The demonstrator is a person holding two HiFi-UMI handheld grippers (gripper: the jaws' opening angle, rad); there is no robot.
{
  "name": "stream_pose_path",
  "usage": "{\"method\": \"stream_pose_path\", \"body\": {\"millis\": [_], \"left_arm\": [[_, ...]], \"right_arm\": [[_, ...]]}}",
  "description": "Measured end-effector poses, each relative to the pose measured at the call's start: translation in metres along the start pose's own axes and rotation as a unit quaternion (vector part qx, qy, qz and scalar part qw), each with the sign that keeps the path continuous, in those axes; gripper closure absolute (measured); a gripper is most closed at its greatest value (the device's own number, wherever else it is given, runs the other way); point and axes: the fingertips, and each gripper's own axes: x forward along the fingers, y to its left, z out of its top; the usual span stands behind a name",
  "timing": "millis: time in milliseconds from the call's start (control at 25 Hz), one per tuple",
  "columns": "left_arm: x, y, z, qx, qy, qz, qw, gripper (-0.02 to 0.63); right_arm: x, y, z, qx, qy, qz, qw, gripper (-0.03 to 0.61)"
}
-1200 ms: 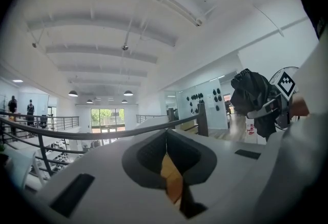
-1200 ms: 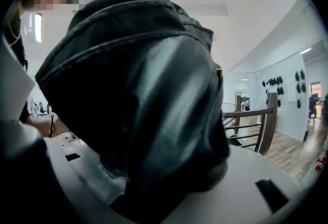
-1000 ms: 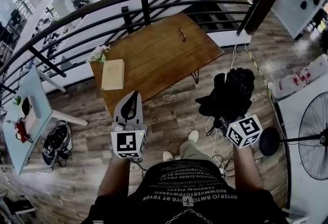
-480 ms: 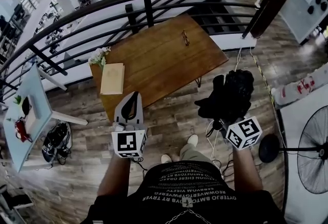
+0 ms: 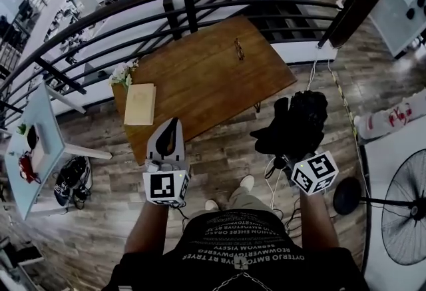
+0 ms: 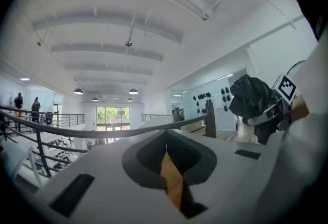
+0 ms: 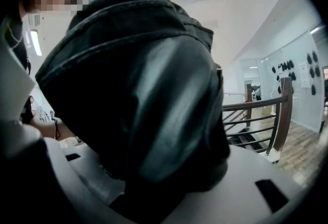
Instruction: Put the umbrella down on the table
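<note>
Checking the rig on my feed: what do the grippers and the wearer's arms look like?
Left gripper and right gripper are pale grey, each with a white cube bearing black square markers. The left's jaws taper to a point around a dark opening. The person wears a black short-sleeved T-shirt with white lettering.

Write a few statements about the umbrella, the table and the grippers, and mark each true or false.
1. The right gripper holds the umbrella. True.
2. The umbrella lies on the table. False: it is held up over the floor, beside the table.
3. The left gripper grips the book. False: its jaws are together with nothing in them, and the book lies on the table.
4. Glasses lie on the table. True.
</note>
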Motion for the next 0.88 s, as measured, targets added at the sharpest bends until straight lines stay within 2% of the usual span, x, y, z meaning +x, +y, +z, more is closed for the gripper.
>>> {"method": "stream_pose_path", "body": {"millis": [120, 320, 640, 880], "left_arm": [[0.012, -0.012, 0.002, 0.002, -0.003, -0.007, 1.0000, 0.584], [0.034, -0.024, 0.009, 0.016, 0.003, 0.007, 0.9998, 0.584], [0.071, -0.053, 0.022, 0.006, -0.008, 0.018, 0.9998, 0.584], [0.089, -0.078, 0.028, 0.007, -0.010, 0.019, 0.9998, 0.584]], "right_arm": [[0.002, -0.015, 0.001, 0.001, 0.000, 0.006, 1.000, 0.336], [0.006, -0.042, 0.005, 0.004, -0.002, 0.019, 1.000, 0.336], [0.005, -0.082, 0.021, -0.020, -0.007, 0.045, 0.999, 0.336], [-0.001, -0.110, 0.022, -0.015, -0.006, 0.052, 0.999, 0.336]]}}
